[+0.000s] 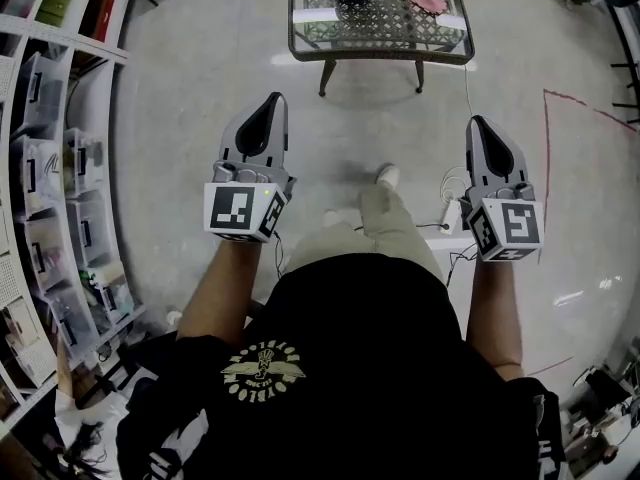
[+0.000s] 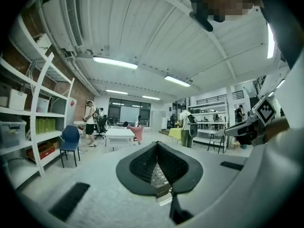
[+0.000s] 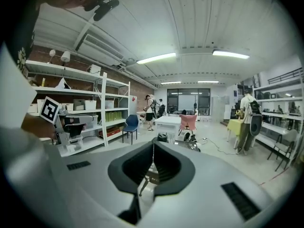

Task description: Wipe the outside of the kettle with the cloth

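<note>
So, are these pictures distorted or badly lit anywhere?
Head view: the light is even, the shelves bend from the wide lens, and pale reflections lie on the glass table. Left gripper view: the corners are black and rounded, and the ceiling lamp is burnt out to white. Right gripper view: the edges curve in the same way, and the ceiling lamps glare.

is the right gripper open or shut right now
Shut. The right gripper shows both jaws meeting at the tips, with nothing held between them.
</note>
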